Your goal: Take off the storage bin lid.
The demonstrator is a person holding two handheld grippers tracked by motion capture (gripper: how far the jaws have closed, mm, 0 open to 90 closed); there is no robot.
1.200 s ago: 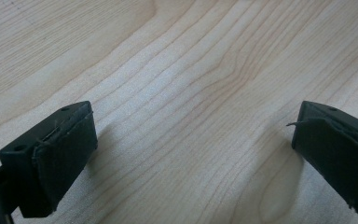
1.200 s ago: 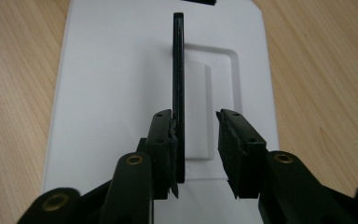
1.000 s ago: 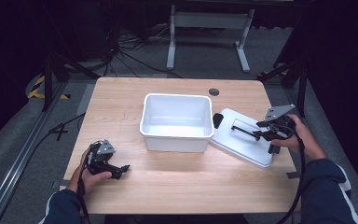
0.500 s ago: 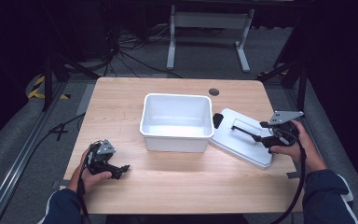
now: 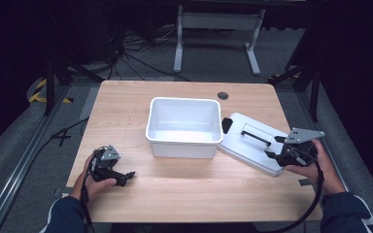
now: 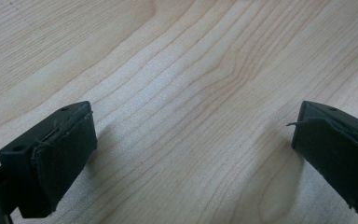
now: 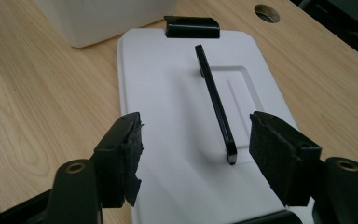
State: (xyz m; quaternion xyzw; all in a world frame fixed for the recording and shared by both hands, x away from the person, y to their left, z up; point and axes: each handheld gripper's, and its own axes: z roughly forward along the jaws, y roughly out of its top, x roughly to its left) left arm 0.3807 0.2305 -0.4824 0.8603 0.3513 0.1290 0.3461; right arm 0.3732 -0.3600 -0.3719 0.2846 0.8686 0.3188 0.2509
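Lid: as it lies flat near the tabletop's right edge, the white lid point(image 5: 252, 143) leans on nothing but touches the tub's right wall, black handle point(image 7: 216, 100) up.
Change: the right gripper point(image 5: 277, 154) has let go of that handle and drawn back toward the right edge; its jaws have just been opening and stand apart, nothing between them.
Meaning: lid looks set down (removal likely finished).
Tub: white tub point(image 5: 184, 145), mid-tabletop, uncovered.
Left gripper point(image 5: 126, 175): jaws apart over bare wood near the front left corner.

The bench point(image 5: 184, 194) is pale, matt wood with visible grain; the white bin point(image 5: 184, 127) and its lid point(image 7: 177, 116) look like smooth plastic, the lid's black handle point(image 7: 214, 100) slightly glossy
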